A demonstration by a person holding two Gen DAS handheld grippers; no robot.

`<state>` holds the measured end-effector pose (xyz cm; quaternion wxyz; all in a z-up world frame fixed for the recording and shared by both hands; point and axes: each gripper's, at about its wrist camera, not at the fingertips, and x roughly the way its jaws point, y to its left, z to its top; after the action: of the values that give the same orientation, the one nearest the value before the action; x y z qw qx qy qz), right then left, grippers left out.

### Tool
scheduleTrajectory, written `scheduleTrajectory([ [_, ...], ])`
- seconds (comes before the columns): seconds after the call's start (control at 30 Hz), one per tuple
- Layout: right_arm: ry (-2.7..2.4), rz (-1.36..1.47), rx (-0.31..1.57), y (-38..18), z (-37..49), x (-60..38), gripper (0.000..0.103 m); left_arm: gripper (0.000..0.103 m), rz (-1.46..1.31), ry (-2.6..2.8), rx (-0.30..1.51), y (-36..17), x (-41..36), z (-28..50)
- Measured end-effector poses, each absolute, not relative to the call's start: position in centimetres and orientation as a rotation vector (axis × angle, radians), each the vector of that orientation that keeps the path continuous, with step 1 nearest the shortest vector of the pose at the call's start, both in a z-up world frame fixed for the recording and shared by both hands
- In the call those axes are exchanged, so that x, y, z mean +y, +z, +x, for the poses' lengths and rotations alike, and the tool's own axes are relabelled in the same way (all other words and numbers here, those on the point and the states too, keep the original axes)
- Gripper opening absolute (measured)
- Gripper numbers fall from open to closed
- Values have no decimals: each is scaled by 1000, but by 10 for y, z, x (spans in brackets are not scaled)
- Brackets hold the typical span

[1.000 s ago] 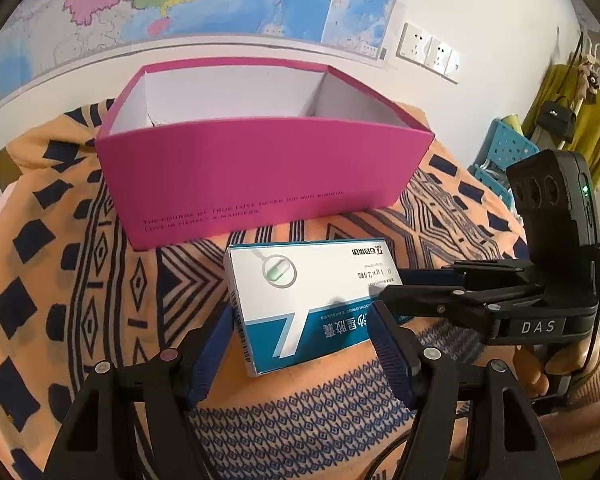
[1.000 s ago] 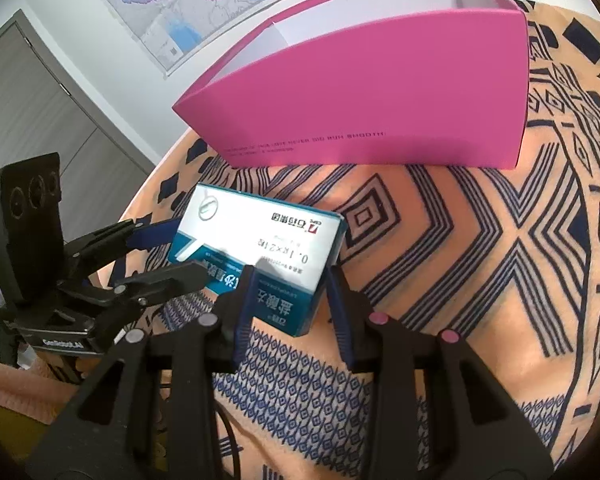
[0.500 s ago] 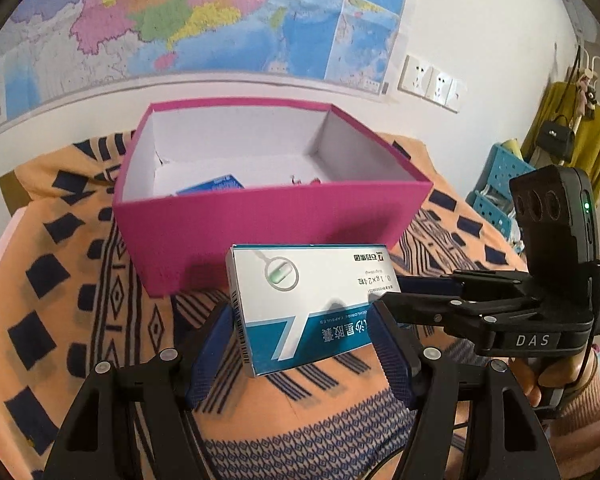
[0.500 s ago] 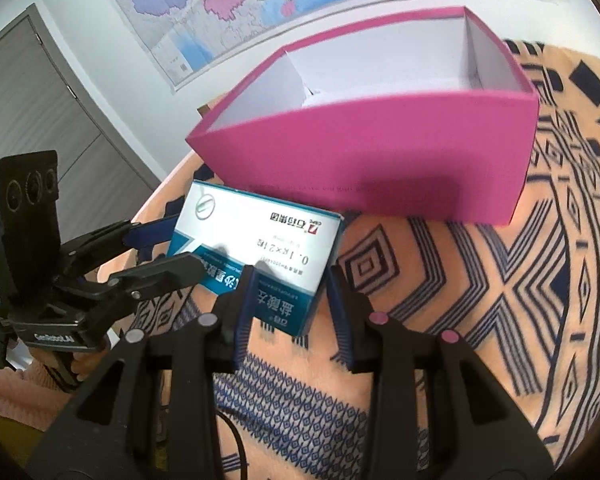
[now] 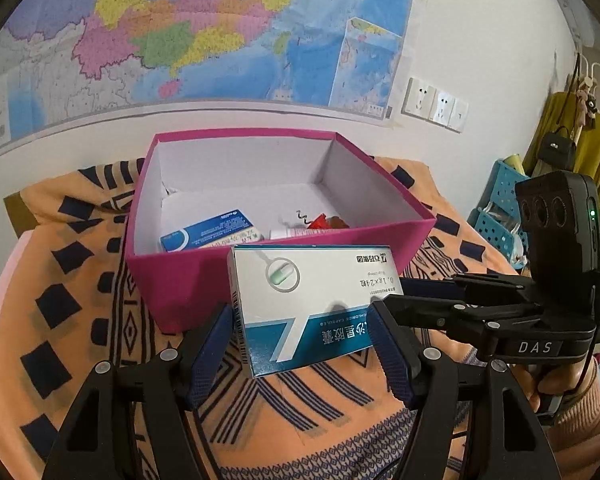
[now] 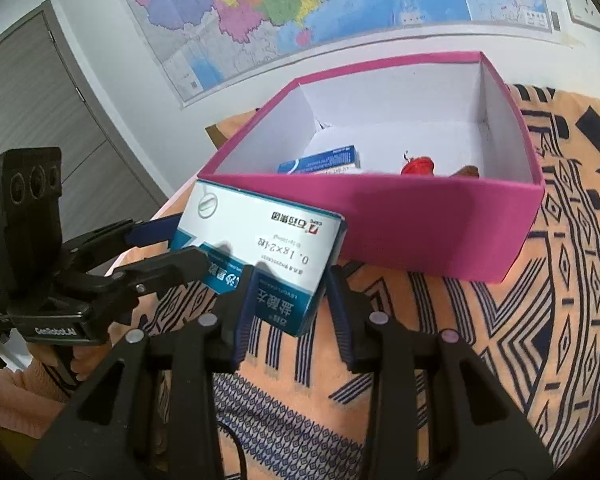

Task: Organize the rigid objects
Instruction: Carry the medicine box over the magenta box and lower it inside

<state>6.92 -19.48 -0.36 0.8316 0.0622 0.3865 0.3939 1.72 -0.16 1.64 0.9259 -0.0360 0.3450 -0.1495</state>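
Note:
A white and blue medicine box (image 5: 308,304) is held in the air in front of the open pink box (image 5: 180,276). My left gripper (image 5: 304,340) is shut on its two long sides. My right gripper (image 6: 288,300) is shut on its right end (image 6: 268,260), and also shows in the left wrist view (image 5: 412,296). The pink box (image 6: 440,216) holds a smaller blue medicine box (image 5: 212,234), a red item (image 6: 418,166) and a brown item (image 6: 468,171).
An orange cloth with dark blue patterns (image 5: 60,320) covers the table. A map (image 5: 180,28) hangs on the wall behind the pink box. A blue crate (image 5: 496,208) and a hanging yellow garment (image 5: 572,148) are at far right. A grey door (image 6: 40,100) is at left.
Both grippers have lifted the medicine box higher; the view now looks down into the pink box and shows its contents. The grip on the medicine box has not changed.

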Motion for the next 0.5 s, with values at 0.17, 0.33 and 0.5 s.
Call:
scheduleTrajectory([
  [0.17, 832, 126, 799, 3, 73, -194, 39, 69, -78, -308, 693, 20, -1, 20],
  [0.33, 830, 121, 783, 8, 76, -194, 39, 69, -76, -308, 678, 24, -1, 22],
  [0.5, 829, 113, 769, 13, 79, -192, 39, 69, -78, -304, 663, 29, 0, 27],
])
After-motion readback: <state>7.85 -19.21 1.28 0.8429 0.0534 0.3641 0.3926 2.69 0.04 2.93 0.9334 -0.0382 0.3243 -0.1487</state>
